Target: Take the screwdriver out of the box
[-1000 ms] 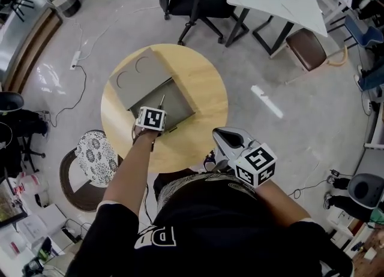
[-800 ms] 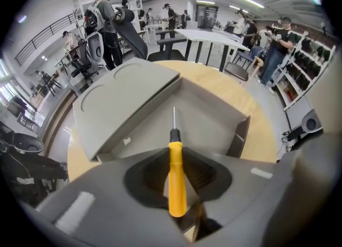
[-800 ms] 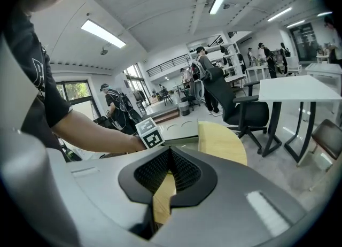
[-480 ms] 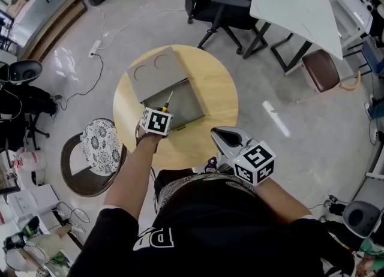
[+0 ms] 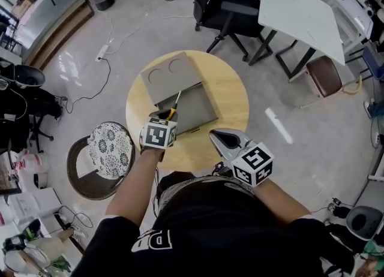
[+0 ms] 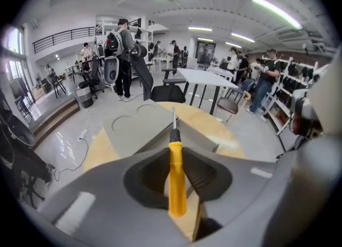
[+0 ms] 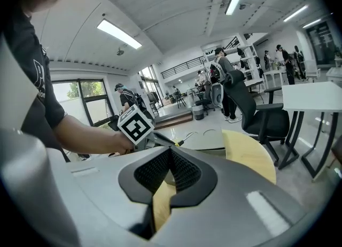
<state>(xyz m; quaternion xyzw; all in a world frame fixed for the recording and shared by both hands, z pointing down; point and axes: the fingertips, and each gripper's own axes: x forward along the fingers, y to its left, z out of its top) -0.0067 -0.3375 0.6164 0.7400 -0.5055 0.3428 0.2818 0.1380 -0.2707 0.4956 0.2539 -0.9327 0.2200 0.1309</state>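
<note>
In the head view, I am seeing the left gripper (image 5: pixel 167 117) covering the screwdriver (image 5: pixel 177 101) handle. I am finding its tip too small to identify.

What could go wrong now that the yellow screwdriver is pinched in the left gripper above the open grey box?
The left gripper pinches only the smooth handle of the screwdriver, so it might slip or swivel and fall back into the box. Its metal tip points out over the box, so a careless swing could knock the lid.

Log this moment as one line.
left gripper: shut on yellow-handled screwdriver | right gripper: shut, empty | grey cardboard box: open
</note>
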